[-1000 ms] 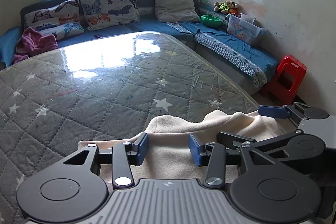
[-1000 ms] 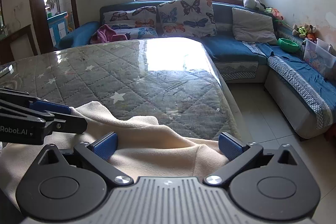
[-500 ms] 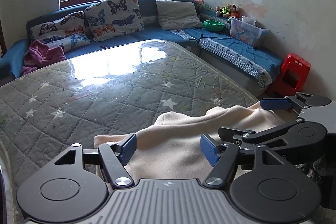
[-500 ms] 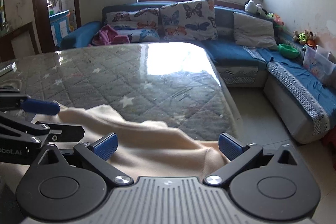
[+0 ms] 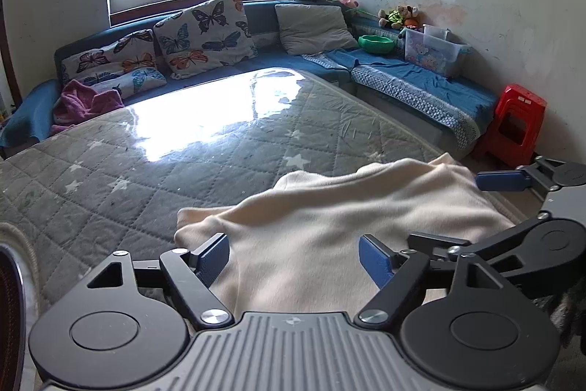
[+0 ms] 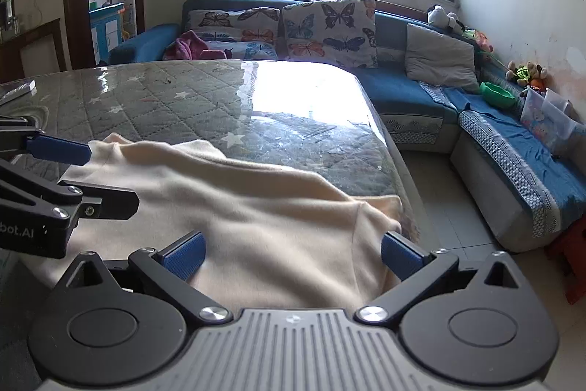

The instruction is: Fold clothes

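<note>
A cream garment (image 5: pixel 329 218) lies on the near right corner of the grey quilted mattress (image 5: pixel 183 163); it also shows in the right wrist view (image 6: pixel 256 207), with one edge hanging at the mattress's right side. My left gripper (image 5: pixel 295 261) is open over the garment's near left part, its blue pads apart and holding nothing. My right gripper (image 6: pixel 291 253) is open wide over the garment's near right part, holding nothing. Each gripper shows in the other's view: the right one (image 5: pixel 512 207) at the right, the left one (image 6: pixel 55 178) at the left.
A blue corner sofa (image 5: pixel 403 76) with butterfly cushions (image 5: pixel 205 32) runs behind and right of the mattress. A pink cloth (image 5: pixel 84 101) lies on it. A red stool (image 5: pixel 512 123) stands by the right wall. Tiled floor (image 6: pixel 457 193) lies between mattress and sofa.
Both grippers have risen and pulled back, so more of the garment shows. The left gripper's jaws have opened wider. The garment stays on the mattress.
</note>
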